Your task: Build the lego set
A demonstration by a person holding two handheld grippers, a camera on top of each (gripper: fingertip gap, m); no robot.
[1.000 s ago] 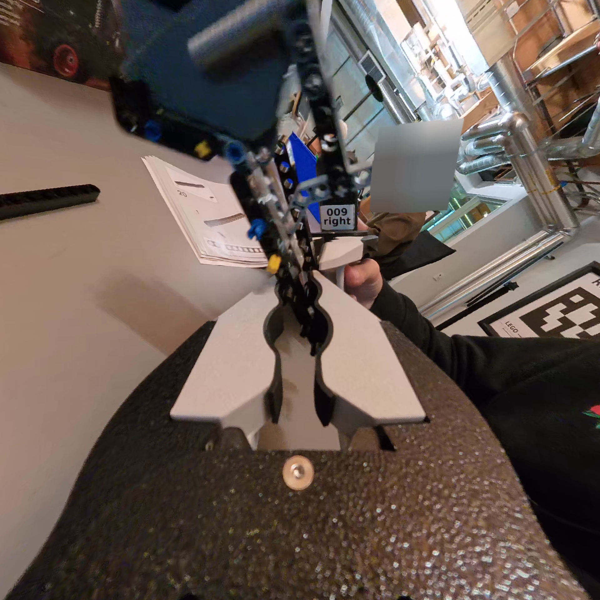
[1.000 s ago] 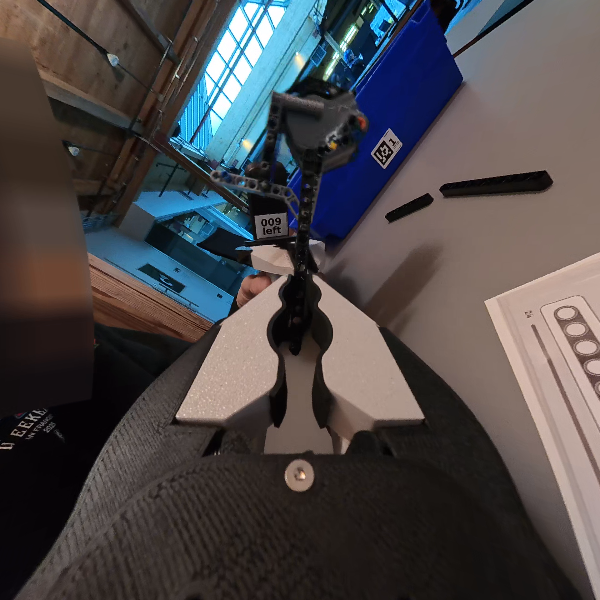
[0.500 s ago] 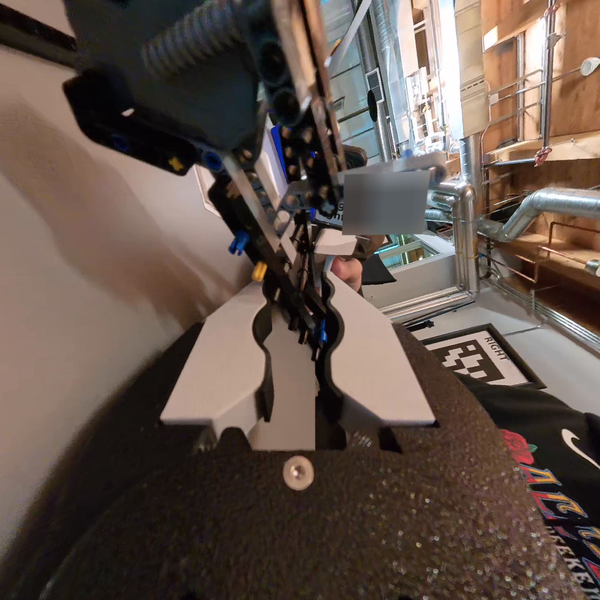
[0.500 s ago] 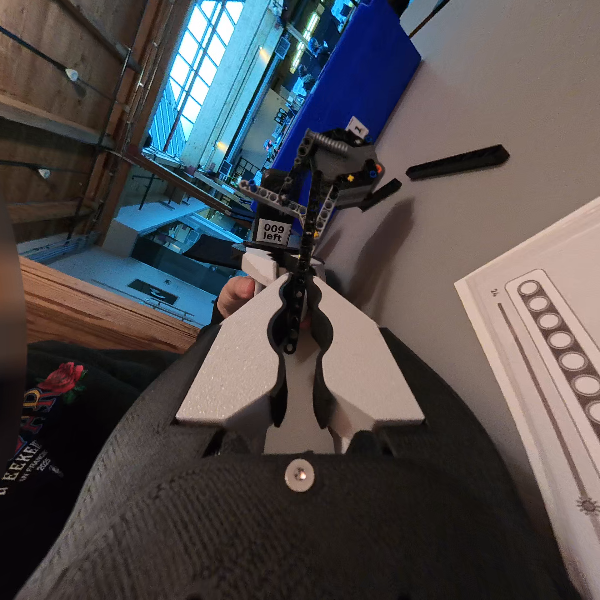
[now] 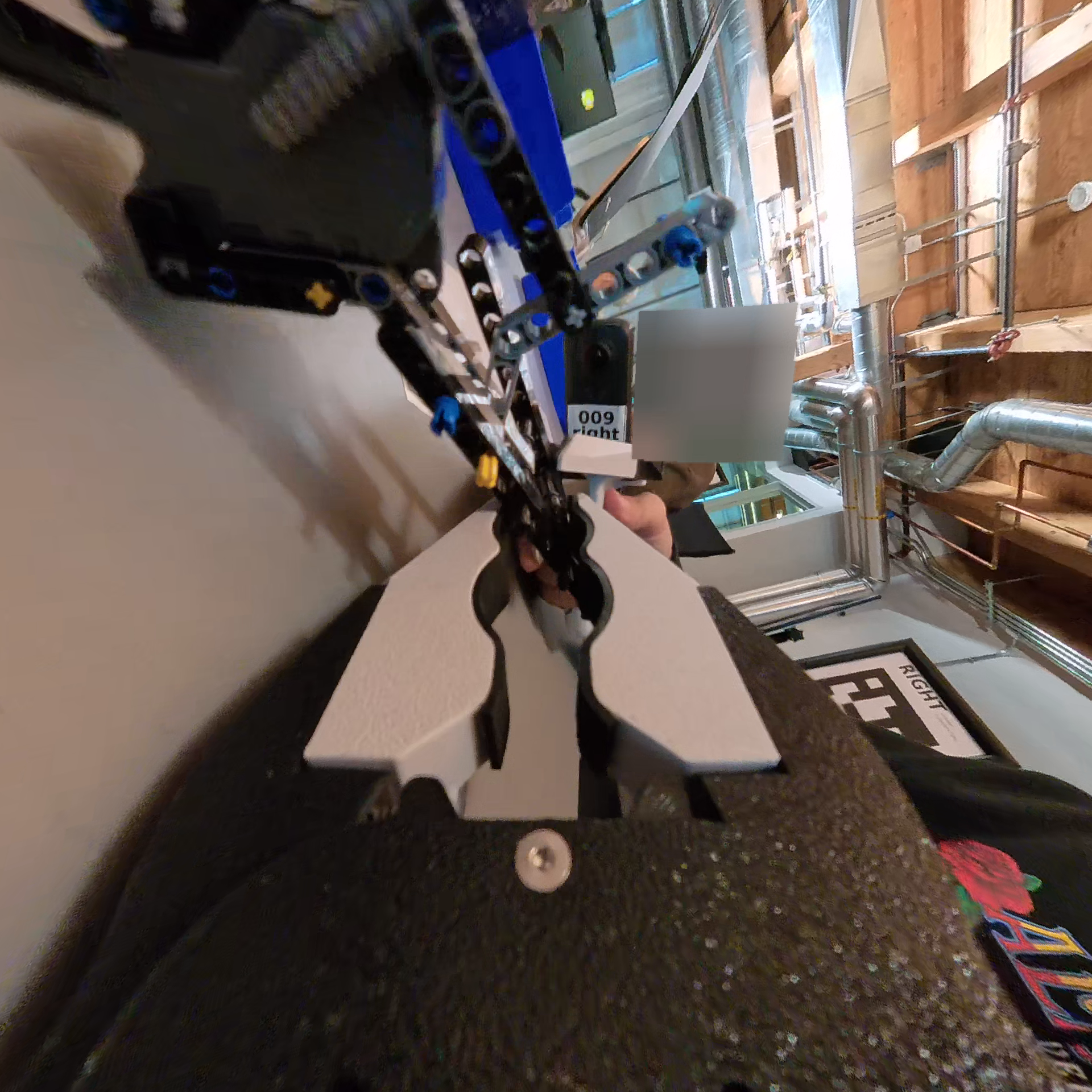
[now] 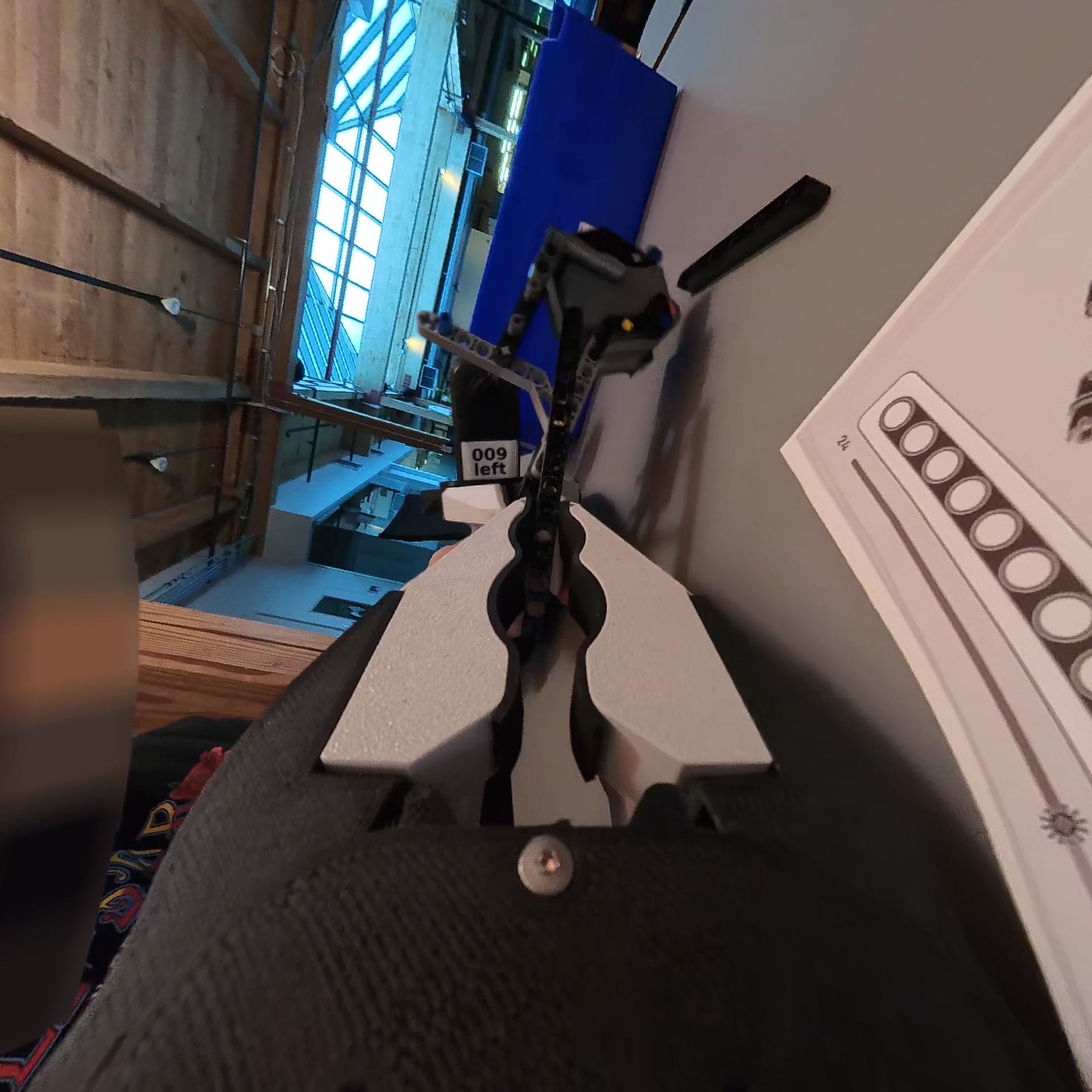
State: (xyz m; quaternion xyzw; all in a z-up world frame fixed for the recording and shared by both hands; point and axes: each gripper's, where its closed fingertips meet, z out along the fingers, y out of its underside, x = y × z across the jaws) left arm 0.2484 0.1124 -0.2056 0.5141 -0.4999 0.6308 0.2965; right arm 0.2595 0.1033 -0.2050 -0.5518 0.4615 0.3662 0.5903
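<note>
The lego assembly is held in the air between both grippers. In the left wrist view its dark grey body with a spring (image 5: 283, 148) looms blurred at top left, with black beams, blue and yellow pins and a light grey beam (image 5: 650, 254). My left gripper (image 5: 543, 532) is shut on the assembly's lower black beams. My right gripper (image 6: 546, 520) is shut on a long black beam (image 6: 555, 449) of the same assembly, whose grey body (image 6: 614, 301) sits beyond it. Each gripper shows just behind the other, the right one in the left wrist view (image 5: 597, 467) and the left one in the right wrist view (image 6: 478, 496).
The grey table (image 6: 768, 413) runs along the right side. On it lie a loose black beam (image 6: 756, 233) and the open instruction booklet (image 6: 975, 532). A blue bin (image 6: 567, 177) stands at the back. A person's dark sleeve (image 5: 1004, 827) is at the right. My left and right fingertips are right by each other.
Both grippers have rolled and shifted together with the assembly still held. The booklet has left the left wrist view and grown larger in the right wrist view. Both grips are unchanged.
</note>
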